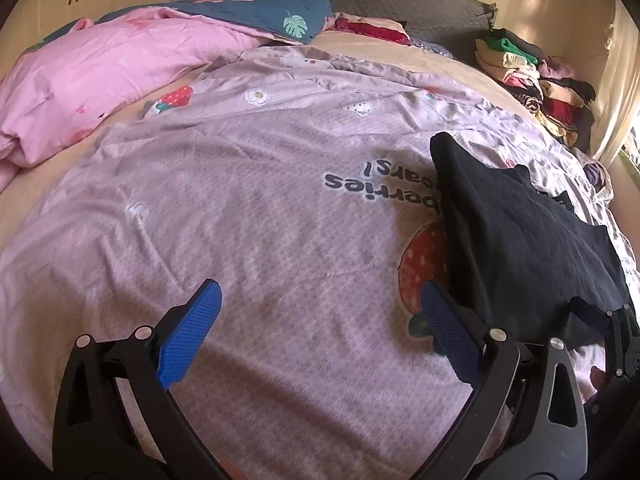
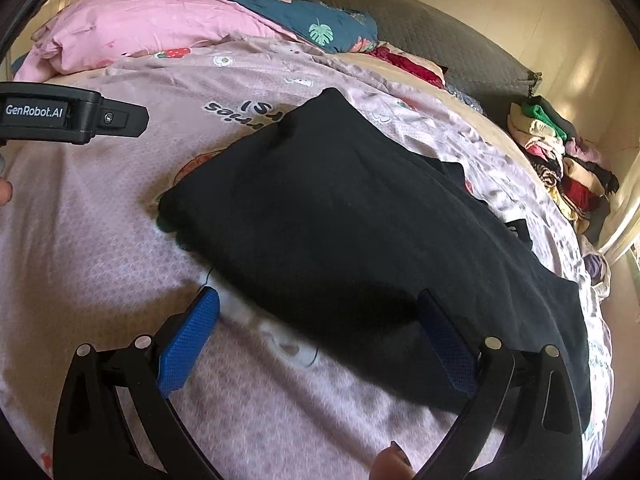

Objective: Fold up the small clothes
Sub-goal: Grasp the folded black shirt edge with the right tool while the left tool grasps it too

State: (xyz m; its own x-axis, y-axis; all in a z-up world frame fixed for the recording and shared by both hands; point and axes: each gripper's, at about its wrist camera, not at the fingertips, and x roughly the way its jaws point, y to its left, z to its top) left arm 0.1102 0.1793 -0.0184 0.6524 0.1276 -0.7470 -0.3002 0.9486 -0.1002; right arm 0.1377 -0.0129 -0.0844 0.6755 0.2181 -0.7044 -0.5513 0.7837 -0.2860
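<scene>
Black garment (image 2: 340, 216) flat ahead of right claw (image 2: 316, 316); both claws released, left claw (image 1: 320, 312) beside.

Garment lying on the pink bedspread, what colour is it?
Plain black garment; clearest in the right wrist view.

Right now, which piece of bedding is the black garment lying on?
The pale pink cover printed with strawberries; the black garment lies spread on it. The brighter pink quilt and blue leaf-print quilt are bunched beyond.
</scene>
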